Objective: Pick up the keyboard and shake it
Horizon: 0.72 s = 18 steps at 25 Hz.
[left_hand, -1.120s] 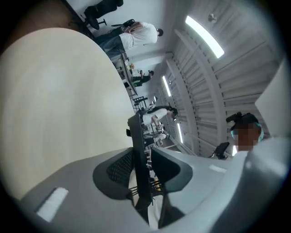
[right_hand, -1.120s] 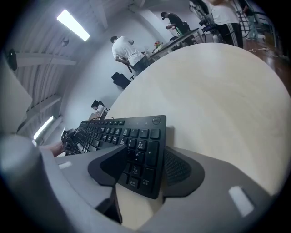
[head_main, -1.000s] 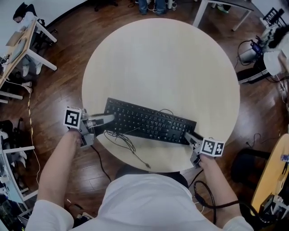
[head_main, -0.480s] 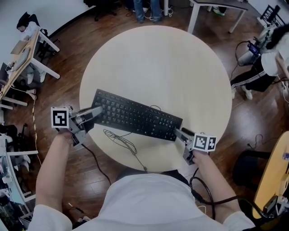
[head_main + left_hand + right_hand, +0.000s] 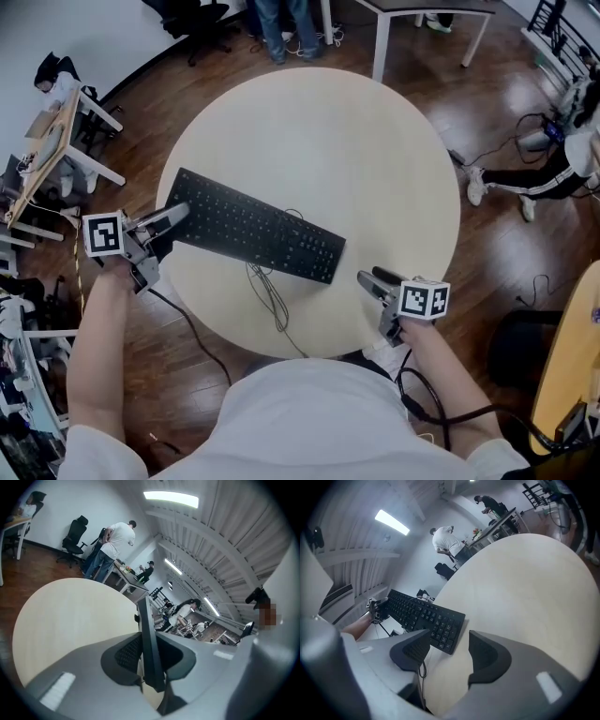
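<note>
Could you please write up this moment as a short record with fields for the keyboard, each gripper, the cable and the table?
keyboard: black, wired, slanting across the table's left half
left gripper: fingers shut on the keyboard's left end
right gripper: fingers have just been opening, nothing between them, apart from the keyboard's right end
cable: looped on the table, trailing toward its near edge
table: round, pale top
</note>
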Motion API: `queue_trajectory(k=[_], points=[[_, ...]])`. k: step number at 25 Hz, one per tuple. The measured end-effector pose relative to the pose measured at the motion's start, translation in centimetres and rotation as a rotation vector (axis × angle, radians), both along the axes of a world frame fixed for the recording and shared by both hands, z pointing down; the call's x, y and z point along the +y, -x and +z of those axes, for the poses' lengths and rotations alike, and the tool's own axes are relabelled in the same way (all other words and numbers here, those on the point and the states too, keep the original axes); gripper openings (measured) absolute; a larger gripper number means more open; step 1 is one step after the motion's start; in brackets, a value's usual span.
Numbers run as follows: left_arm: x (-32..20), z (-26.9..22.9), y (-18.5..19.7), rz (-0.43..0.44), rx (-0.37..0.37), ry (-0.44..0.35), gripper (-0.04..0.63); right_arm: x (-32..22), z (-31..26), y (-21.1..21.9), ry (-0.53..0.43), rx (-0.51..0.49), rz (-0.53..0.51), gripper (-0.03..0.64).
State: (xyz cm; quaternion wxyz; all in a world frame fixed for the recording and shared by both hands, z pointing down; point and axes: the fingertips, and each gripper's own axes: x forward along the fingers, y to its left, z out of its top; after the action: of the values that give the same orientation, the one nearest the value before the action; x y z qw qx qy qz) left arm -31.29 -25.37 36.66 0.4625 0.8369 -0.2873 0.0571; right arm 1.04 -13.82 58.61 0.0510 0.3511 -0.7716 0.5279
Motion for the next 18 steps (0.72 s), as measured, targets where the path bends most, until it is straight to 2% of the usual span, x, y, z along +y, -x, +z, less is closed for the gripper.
queue_trajectory(k=[5,12,18], points=[[0.3,-2.2,-2.7,-0.016,-0.089,-0.026,0.069,1.0,-0.7,-0.8,-0.044,-0.016,-0.025,0.252],[-1.0,-5.6,-7.2,-0.028,-0.257,-0.1,0.069,-1.2,-2.4,-2.6,-0.083,-0.059,-0.057,0.25],[0.8,-8.3,-12.5,0.049,-0.417,-0.25,0.069,-0.8,-2.7,-3.5,-0.107,-0.088,-0.066,0.25]])
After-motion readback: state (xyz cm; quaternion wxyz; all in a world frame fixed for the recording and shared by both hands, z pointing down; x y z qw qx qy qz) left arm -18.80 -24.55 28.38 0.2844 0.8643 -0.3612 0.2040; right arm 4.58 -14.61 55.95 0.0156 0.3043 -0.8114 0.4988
